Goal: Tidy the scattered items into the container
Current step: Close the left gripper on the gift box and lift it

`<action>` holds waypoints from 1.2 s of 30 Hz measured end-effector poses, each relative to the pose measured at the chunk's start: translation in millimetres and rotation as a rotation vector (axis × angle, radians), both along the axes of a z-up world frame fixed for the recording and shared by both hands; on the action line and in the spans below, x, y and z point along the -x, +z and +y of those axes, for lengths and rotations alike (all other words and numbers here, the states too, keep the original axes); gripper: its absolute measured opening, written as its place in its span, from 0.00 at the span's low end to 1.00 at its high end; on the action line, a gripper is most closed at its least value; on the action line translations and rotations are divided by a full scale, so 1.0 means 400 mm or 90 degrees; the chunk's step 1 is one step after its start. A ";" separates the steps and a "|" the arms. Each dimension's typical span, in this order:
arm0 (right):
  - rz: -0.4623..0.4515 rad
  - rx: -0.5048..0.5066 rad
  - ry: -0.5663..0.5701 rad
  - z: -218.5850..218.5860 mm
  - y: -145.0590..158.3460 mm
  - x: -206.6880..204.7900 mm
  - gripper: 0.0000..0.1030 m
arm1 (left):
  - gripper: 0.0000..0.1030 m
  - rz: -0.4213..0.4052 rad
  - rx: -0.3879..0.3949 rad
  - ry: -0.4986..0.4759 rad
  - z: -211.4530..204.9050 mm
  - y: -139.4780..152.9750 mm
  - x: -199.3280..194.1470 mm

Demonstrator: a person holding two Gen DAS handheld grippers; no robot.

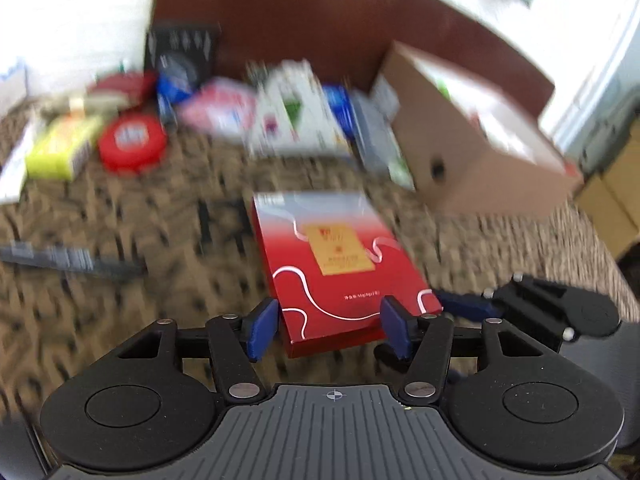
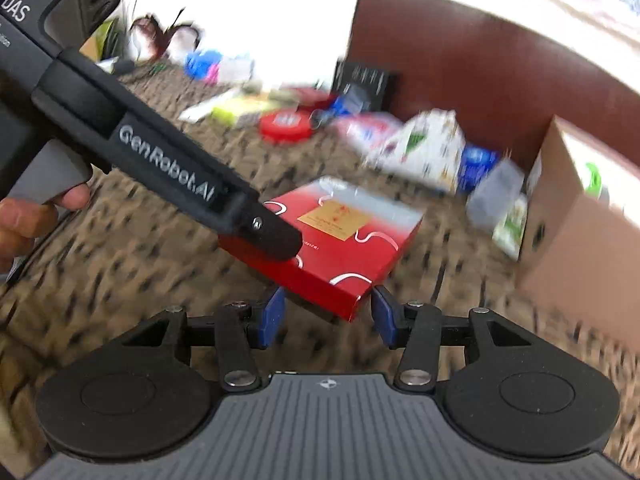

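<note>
A flat red and silver box with a gold label is held above the patterned table. My left gripper is shut on its near end, blue pads against both sides. In the right wrist view the same red box shows with the left gripper's black arm over its left edge. My right gripper has its jaws around the box's near corner, with small gaps at the pads. The cardboard container stands at the right and also shows in the right wrist view.
Scattered items lie at the back: a red round tin, a yellow-green pack, a white patterned box, blue packs and a black box. A dark comb lies left. A brown chair back stands behind.
</note>
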State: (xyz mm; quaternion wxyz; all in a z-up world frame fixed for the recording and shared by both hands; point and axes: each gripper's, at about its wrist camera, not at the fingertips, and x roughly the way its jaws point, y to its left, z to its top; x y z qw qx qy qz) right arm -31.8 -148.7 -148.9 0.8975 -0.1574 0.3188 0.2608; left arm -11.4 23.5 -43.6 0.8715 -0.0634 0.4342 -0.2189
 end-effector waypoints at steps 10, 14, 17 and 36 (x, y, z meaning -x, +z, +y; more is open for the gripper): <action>0.003 -0.015 -0.022 -0.040 -0.045 0.061 0.77 | 0.85 0.011 -0.004 -0.002 -0.009 -0.027 0.027; 0.004 -0.033 -0.012 -0.044 -0.056 0.049 0.84 | 0.86 0.003 -0.015 0.000 -0.021 -0.029 -0.016; 0.012 -0.049 -0.012 -0.050 -0.059 0.034 0.84 | 0.86 0.024 -0.009 -0.012 -0.026 -0.040 -0.048; 0.045 -0.090 -0.003 -0.035 -0.075 -0.003 0.80 | 0.70 0.005 -0.035 -0.060 -0.061 -0.036 -0.056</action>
